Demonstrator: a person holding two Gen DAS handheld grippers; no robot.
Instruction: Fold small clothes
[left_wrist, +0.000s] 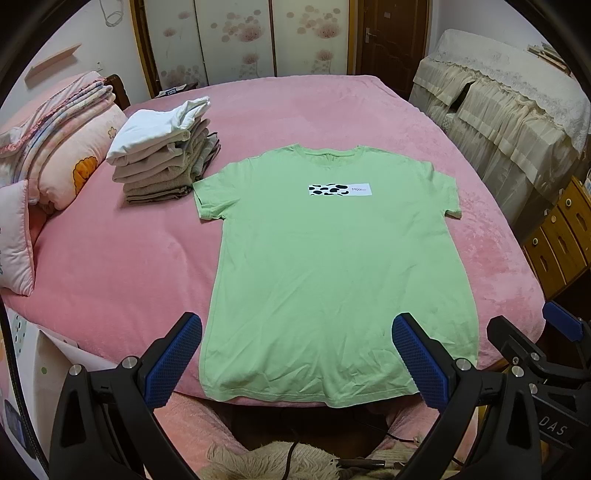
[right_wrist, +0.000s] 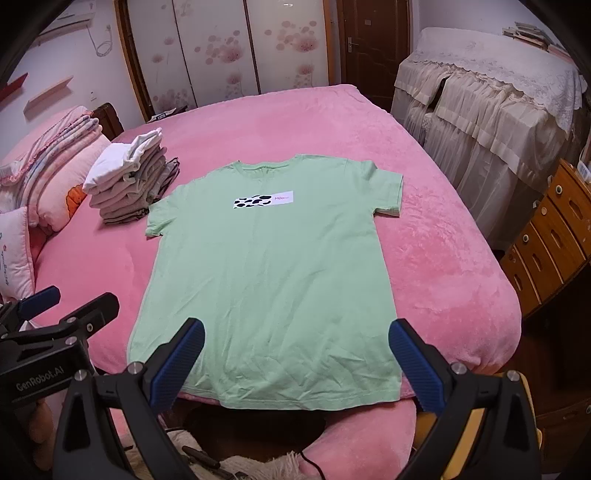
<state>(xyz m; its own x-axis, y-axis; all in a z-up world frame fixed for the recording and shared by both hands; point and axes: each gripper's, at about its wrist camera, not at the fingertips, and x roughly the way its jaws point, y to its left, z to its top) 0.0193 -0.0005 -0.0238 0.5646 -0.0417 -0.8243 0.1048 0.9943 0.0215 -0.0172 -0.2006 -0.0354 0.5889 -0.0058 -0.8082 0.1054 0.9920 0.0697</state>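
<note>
My left gripper (left_wrist: 297, 354) and my right gripper (right_wrist: 295, 360) both hang just off the near edge of the bed (left_wrist: 110, 258), jaws spread wide and holding nothing. The green T-shirt (left_wrist: 332, 266) lies flat and face up on the pink cover, printed strip (left_wrist: 340, 189) showing, collar toward the far edge and hem at the near edge, draping slightly over it. Its long axis runs straight away from me, so both sets of jaws point along the shirt, not across it.

From the left wrist view the shirt's near left hem corner sits just beyond my left finger (left_wrist: 173, 363), while my right gripper shows at that frame's right border. From the right wrist view the near right hem corner lies just inside my right finger (right_wrist: 415, 365). So each hand is nearest its own hem corner, and I judge the first fold will start from there or from the sleeves farther up.

A stack of folded clothes (left_wrist: 166, 158) stands by the left sleeve, nearly touching it; whether they touch I cannot tell. The hem's middle hangs over the bed edge into shadow, and my own fingers cover part of both bottom corners.
</note>
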